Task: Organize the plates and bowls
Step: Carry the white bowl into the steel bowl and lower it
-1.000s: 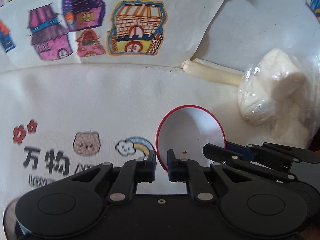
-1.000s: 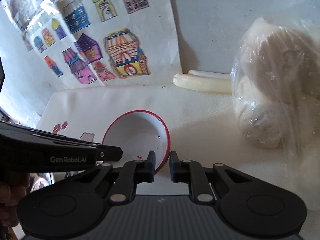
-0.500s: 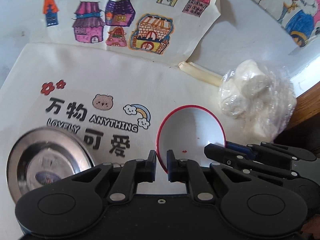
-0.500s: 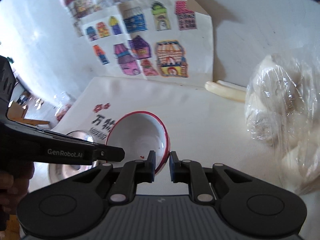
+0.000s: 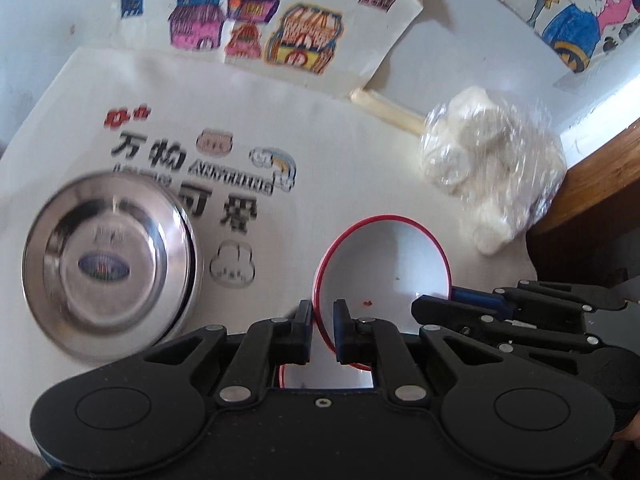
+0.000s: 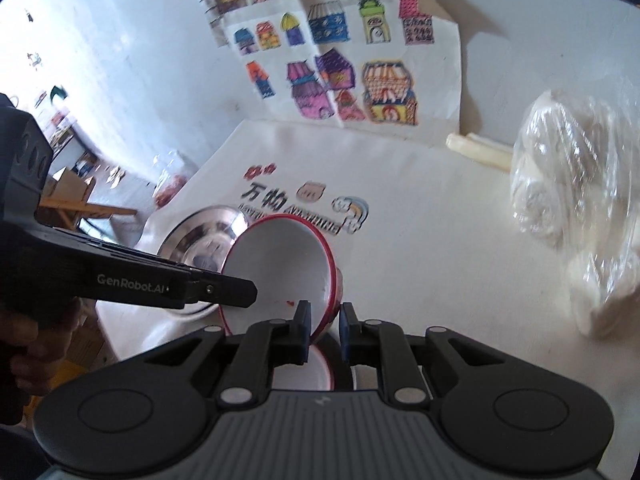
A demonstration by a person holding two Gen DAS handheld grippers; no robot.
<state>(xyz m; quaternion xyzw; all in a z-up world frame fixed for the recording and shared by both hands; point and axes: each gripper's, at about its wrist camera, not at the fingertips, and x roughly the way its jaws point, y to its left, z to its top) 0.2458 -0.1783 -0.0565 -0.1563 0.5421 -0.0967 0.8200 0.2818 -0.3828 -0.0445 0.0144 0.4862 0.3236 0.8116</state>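
Note:
A white bowl with a red rim (image 5: 384, 264) hangs tilted above the printed cloth, held from two sides. My left gripper (image 5: 322, 320) is shut on its near left rim. My right gripper (image 6: 324, 320) is shut on the opposite rim, and in the left wrist view the right gripper (image 5: 450, 302) reaches in from the right. In the right wrist view the bowl (image 6: 280, 268) sits between both tools, with the left gripper (image 6: 240, 294) coming in from the left. Below the fingers shows part of a second red-rimmed bowl (image 5: 316, 376). A steel bowl (image 5: 108, 260) stands on the cloth to the left.
A plastic bag of white buns (image 5: 488, 172) lies at the right, with a pale roll (image 5: 384, 110) behind it. Coloured house drawings (image 5: 280, 24) hang on the wall at the back. A wooden edge (image 5: 600, 184) borders the right side. A person's hand (image 6: 24, 344) holds the left tool.
Both grippers have risen and drawn back with the bowl between them. The steel bowl and then a second red-rimmed bowl have come into view below.

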